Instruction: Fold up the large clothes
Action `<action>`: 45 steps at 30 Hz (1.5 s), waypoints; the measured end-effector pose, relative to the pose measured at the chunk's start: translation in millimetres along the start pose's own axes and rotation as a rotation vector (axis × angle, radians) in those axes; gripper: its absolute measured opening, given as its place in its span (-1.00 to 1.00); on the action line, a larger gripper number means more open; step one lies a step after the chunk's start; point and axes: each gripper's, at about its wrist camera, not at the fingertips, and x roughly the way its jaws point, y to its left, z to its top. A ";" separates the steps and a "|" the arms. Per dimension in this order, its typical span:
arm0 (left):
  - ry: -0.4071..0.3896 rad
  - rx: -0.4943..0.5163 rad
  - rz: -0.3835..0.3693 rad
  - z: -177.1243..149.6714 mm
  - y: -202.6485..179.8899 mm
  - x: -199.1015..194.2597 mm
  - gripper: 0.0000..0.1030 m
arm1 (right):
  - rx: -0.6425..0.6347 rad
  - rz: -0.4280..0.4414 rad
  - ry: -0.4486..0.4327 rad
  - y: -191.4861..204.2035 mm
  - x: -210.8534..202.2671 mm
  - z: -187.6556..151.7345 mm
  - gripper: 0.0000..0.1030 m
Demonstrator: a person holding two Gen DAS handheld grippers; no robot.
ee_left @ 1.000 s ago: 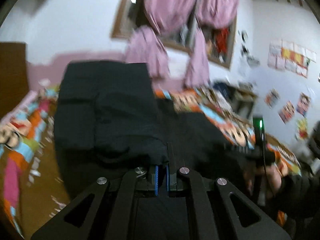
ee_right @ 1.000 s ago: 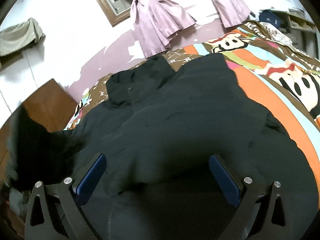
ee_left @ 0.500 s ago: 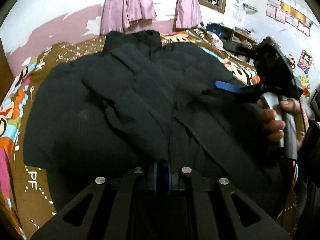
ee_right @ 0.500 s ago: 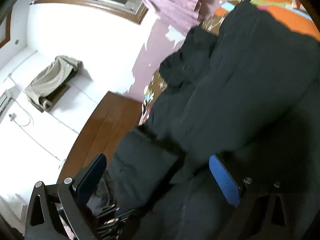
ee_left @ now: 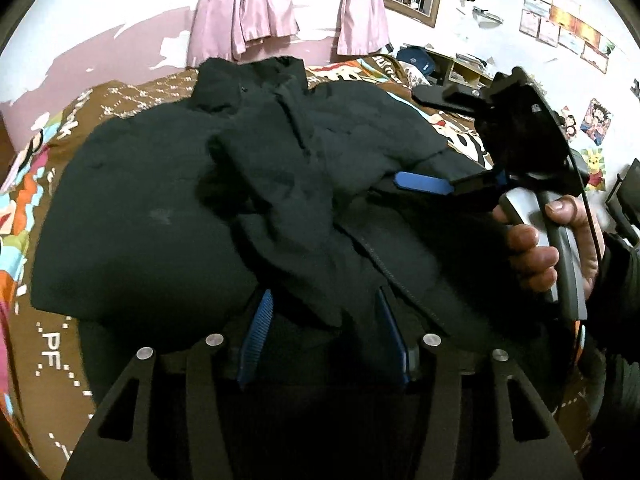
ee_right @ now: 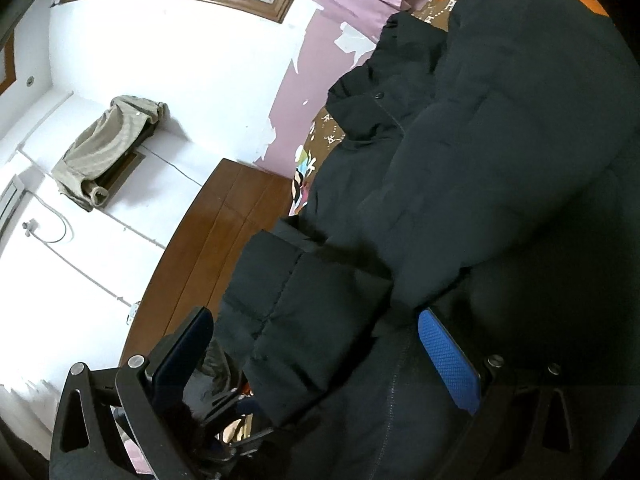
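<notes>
two grippers work over one black padded jacket (ee_left: pixel 160 208) spread on the bed (ee_left: pixel 52 344), collar toward the far wall. the left gripper (ee_left: pixel 324 336) has its fingers (ee_left: pixel 256 332) parted, with a fold of jacket lying loosely between them. the right gripper (ee_right: pixel 316 352) is spread wide, a sleeve (ee_right: pixel 312 320) bulging between its fingers (ee_right: pixel 448 356), not pinched.

A matt, quilted black cloth is seen on the jacket (ee_left: pixel 152 216). The left gripper (ee_left: pixel 324 336) is formed of matt black plastic with ribbed blue pads (ee_left: pixel 256 336) and bright metal screws. The headboard (ee_right: pixel 208 240) is made of glossy brown wood. Thin pink cloth is shown by the curtains (ee_left: pixel 244 12).
</notes>
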 end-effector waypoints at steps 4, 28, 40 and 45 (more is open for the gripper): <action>-0.101 -0.017 -0.023 -1.2 10.6 -21.0 -0.06 | 0.000 -0.011 0.001 3.7 2.3 -2.3 1.00; -0.159 -0.154 0.206 28.5 54.0 -50.0 -0.01 | -0.359 -0.427 0.094 48.2 -12.6 -2.0 -0.85; -0.027 -0.081 0.338 75.5 82.7 -9.3 0.00 | -0.570 -0.745 -0.115 39.4 -29.8 103.9 -0.85; -0.016 -0.131 0.316 84.0 102.7 23.9 0.00 | -0.533 -0.834 -0.076 -5.1 -23.3 114.1 -0.84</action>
